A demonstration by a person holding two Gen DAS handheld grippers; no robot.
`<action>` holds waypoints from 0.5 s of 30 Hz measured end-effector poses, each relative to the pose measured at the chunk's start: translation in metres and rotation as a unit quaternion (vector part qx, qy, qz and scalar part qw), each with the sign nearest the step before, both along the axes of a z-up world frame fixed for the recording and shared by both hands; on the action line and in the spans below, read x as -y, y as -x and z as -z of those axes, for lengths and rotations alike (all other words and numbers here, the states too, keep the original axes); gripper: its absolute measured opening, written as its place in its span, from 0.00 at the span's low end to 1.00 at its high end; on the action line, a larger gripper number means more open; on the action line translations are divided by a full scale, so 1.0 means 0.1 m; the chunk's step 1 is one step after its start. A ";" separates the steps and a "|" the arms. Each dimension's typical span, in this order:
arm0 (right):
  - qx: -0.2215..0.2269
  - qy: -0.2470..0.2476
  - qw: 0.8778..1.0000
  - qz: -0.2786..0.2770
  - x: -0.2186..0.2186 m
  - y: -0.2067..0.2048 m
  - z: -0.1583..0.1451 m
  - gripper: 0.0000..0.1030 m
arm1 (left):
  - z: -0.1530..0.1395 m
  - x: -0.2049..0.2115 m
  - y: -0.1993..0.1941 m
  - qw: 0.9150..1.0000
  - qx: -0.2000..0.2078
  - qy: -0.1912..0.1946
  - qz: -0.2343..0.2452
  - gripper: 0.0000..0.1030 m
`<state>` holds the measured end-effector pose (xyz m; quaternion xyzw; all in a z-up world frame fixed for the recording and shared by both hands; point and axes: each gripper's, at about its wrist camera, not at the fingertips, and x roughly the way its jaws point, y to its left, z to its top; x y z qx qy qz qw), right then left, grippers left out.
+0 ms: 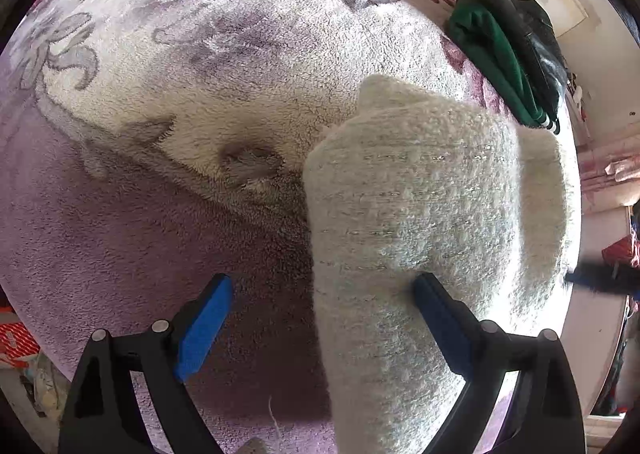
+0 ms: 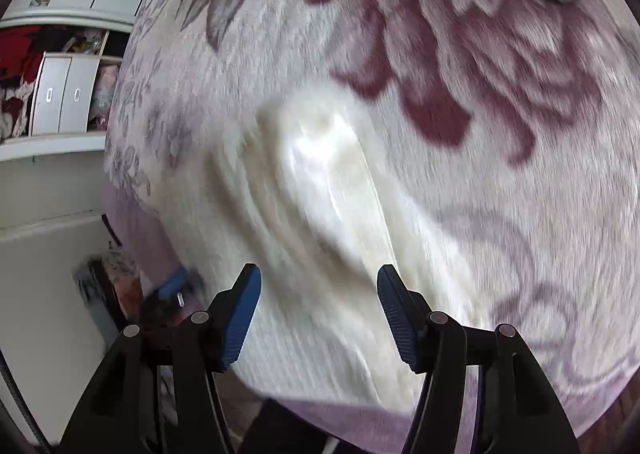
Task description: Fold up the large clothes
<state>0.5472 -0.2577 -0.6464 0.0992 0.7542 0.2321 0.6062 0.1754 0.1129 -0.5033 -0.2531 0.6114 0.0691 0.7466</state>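
Sweater [image 1: 420, 214], cream and fuzzy, lies on the floral blanket [image 1: 180, 54], one fold doubled over.
Both claws gape with nothing held: the left gripper [image 1: 320, 318] straddles the knit without pinching, the right gripper [image 2: 318, 318] hovers above it; a shallow bite risks snagging blanket pile or dropping the fold.

Light: you get bright daylight; the pale knit garment [image 1: 420, 214] glares along its right edge.
Shadow: soft dark patch on the fleece blanket [image 1: 140, 214] left of the knit.
Blur: your right wrist view is motion-smeared; the left is sharp.
Edges: strong fisheye bending, black corners in both.
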 end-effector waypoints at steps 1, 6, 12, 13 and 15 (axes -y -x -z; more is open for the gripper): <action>-0.009 0.000 1.000 -0.013 -0.02 0.10 0.00 0.61 | -0.01 0.02 0.00 1.000 0.000 -0.004 0.002 0.92; -0.061 0.021 0.997 -0.042 -0.05 0.53 0.47 0.06 | -0.03 0.02 -0.03 1.000 -0.002 -0.020 0.013 0.92; 0.076 0.038 0.996 -0.022 0.02 0.56 -0.39 0.06 | -0.20 -0.03 0.08 1.000 0.013 -0.027 0.000 0.92; 0.100 0.059 0.993 -0.026 0.06 0.54 -0.45 0.06 | -0.21 -0.04 0.13 1.000 0.015 -0.015 -0.011 0.92; 0.118 0.105 0.986 -0.046 0.11 0.49 -0.31 0.06 | -0.22 -0.04 0.23 0.999 0.007 0.003 -0.032 0.91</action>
